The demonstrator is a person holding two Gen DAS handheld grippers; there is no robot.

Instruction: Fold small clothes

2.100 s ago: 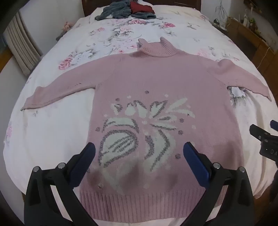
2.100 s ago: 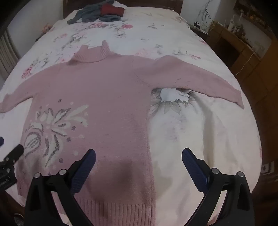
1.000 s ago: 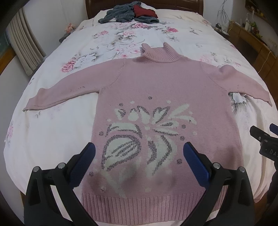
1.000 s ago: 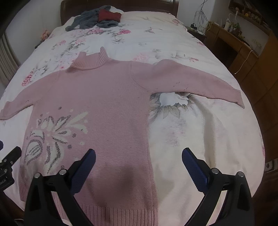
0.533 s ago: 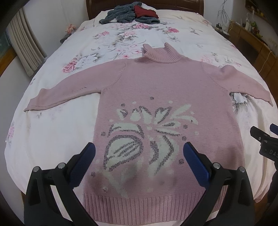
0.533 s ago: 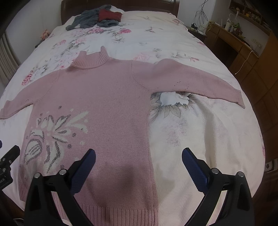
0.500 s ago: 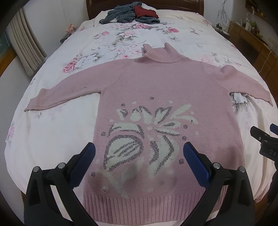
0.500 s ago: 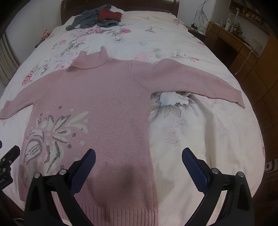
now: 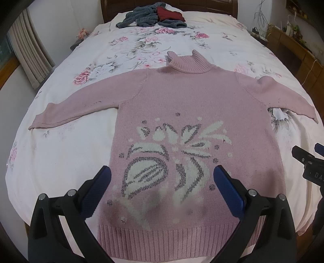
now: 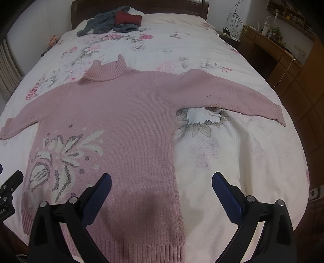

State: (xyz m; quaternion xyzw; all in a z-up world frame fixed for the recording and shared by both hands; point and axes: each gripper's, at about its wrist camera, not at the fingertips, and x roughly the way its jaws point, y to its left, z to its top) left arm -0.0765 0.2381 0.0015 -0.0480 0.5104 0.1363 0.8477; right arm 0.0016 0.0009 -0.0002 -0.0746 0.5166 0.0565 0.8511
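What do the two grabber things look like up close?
The left gripper and the right gripper look the same: black plastic arms shaped like a wide V, round silver screws on top, and flat dark blue ridged pads at the tips. No cables or sleeves show.

The pink knitted turtleneck sweater with a flower pattern (image 9: 182, 113) lies flat on the bed with a floral quilt (image 9: 60, 153) in front of you, hem nearest you, collar pointing toward the dark wooden headboard (image 10: 139, 5). Its sleeves spread out to both sides. Your left hand-held gripper (image 9: 162, 186) hovers over the patterned lower front, jaws wide apart; your right hand-held gripper (image 10: 162, 189) hovers over the sweater's right side edge, one finger above the knit, the other above bare quilt. A heap of grey and dark red clothes (image 9: 151, 17) sits at the far end, well apart from the sweater. A wooden desk (image 10: 273, 52) stands beyond the bed's right side.
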